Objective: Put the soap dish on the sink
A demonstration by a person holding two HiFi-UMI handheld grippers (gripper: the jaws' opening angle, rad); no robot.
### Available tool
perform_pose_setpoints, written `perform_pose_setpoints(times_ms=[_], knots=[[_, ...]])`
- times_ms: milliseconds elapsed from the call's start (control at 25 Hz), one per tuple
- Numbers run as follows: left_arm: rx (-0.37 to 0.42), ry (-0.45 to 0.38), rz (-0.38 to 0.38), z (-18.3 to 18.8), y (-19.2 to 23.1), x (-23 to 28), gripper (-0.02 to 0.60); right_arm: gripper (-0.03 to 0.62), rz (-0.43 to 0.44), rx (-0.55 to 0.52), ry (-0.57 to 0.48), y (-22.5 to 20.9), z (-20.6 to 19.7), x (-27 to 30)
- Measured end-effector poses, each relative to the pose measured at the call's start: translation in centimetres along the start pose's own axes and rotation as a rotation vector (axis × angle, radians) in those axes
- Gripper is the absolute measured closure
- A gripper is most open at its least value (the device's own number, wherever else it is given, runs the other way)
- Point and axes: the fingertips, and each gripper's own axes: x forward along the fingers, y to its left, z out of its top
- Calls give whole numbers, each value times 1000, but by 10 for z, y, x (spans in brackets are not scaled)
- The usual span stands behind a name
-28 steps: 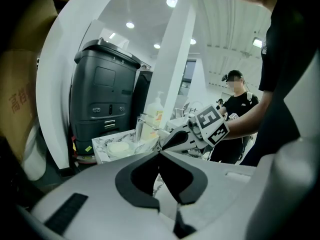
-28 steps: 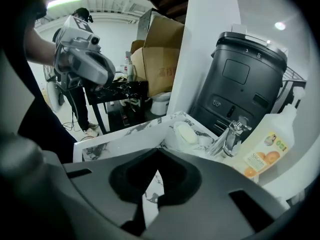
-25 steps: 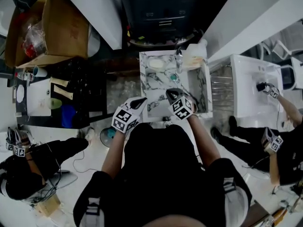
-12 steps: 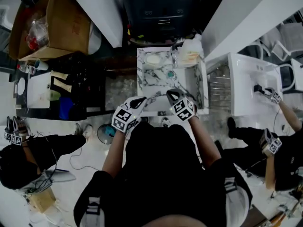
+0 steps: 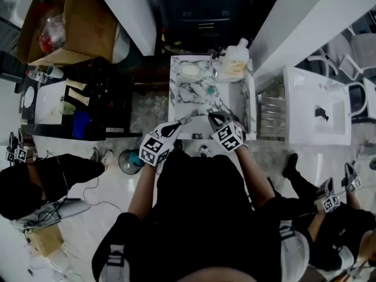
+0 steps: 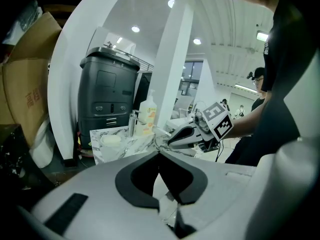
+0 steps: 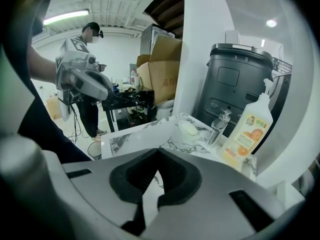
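The white soap dish (image 5: 190,70) with a pale soap bar sits on the back left corner of the marble sink (image 5: 182,107); it also shows as the dish (image 6: 111,140) and the dish (image 7: 188,129) in the gripper views. My left gripper (image 5: 176,124) and right gripper (image 5: 212,116) hover at the sink's near edge, well apart from the dish. Both are shut with nothing between the jaws, tips meeting at the left gripper (image 6: 159,152) and the right gripper (image 7: 159,149).
A chrome faucet (image 5: 215,69) and an orange-labelled soap bottle (image 5: 235,60) stand at the sink's back. A black bin (image 5: 202,10) is behind it, a cardboard box (image 5: 76,25) far left, a wire rack (image 5: 271,116) and a white basin (image 5: 317,113) to the right. Other people work nearby.
Both grippers have drawn back from over the sink top to its near edge, still shut. The whole view has shifted, and the sink now sits higher in the head view.
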Motion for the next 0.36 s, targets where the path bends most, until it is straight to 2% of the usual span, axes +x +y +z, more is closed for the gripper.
perform_pose_setpoints(times_ms=[360], knots=[[15, 1, 14, -1, -14, 4, 588, 600, 22, -4, -17, 3, -12, -13]])
